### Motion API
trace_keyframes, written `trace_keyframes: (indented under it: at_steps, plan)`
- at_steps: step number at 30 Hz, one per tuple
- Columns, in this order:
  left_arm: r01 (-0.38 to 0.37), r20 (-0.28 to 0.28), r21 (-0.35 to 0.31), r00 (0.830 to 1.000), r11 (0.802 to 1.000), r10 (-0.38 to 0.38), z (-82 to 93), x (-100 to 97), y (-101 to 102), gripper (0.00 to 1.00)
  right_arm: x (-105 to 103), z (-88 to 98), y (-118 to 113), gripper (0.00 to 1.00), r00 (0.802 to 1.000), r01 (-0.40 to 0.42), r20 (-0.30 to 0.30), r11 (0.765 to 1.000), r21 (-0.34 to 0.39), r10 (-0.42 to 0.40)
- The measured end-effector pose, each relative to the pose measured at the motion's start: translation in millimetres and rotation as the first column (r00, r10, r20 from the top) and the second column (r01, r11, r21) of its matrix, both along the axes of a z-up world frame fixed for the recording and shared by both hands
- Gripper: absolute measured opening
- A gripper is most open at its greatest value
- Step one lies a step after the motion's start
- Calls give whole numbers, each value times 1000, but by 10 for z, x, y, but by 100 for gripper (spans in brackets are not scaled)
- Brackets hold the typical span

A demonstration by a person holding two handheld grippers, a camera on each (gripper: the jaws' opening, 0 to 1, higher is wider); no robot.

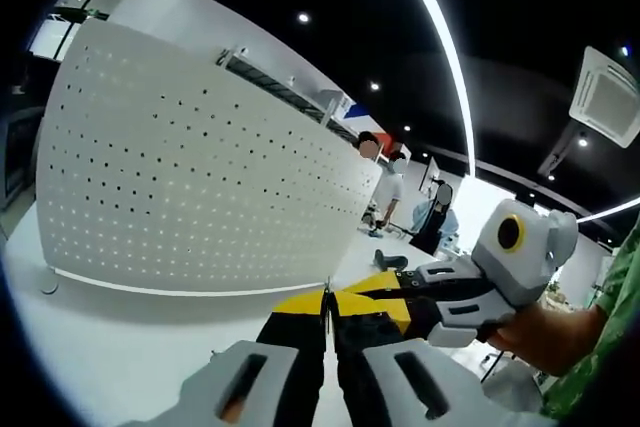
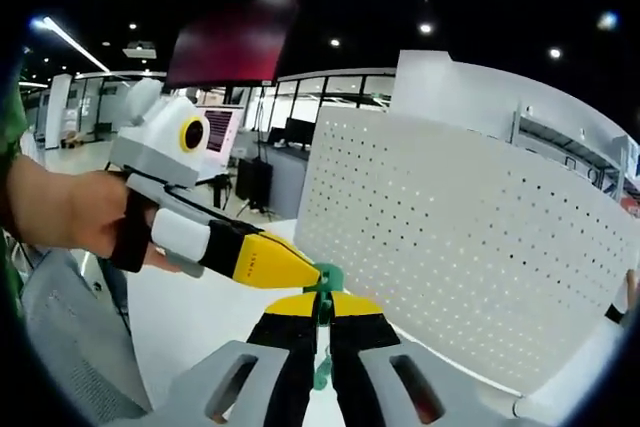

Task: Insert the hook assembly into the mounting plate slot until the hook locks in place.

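Observation:
A green hook (image 2: 322,280) is pinched between the yellow tips of my right gripper (image 2: 322,309), which is shut on it; its lower end shows between the jaws. My left gripper (image 2: 300,272) comes in from the left of the right gripper view, a hand holding it, and its yellow tip touches the top of the hook. In the left gripper view my left gripper (image 1: 327,299) has its jaws pressed together, and the right gripper (image 1: 375,285) meets its tip from the right. The white perforated mounting plate (image 1: 200,177) (image 2: 450,237) stands upright just beyond both grippers.
The white tabletop (image 1: 120,347) carries the plate. A grey chair back (image 2: 70,347) sits low on the left of the right gripper view. People (image 1: 388,172) stand far behind the plate, and desks with monitors (image 2: 265,162) fill the background.

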State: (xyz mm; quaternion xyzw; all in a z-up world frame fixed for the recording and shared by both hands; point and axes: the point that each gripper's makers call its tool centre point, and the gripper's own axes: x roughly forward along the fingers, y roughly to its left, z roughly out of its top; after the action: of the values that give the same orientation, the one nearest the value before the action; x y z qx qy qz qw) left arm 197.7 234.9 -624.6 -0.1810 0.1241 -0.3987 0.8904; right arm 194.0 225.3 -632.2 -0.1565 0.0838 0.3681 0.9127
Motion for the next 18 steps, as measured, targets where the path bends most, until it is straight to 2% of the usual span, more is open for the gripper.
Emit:
trace_keyframes:
  at_steps: [18]
  plan:
    - [11, 5, 15, 1000, 1000, -11, -9, -14, -23, 2, -12, -15, -15, 1, 1000, 10, -22, 1000, 19, -10]
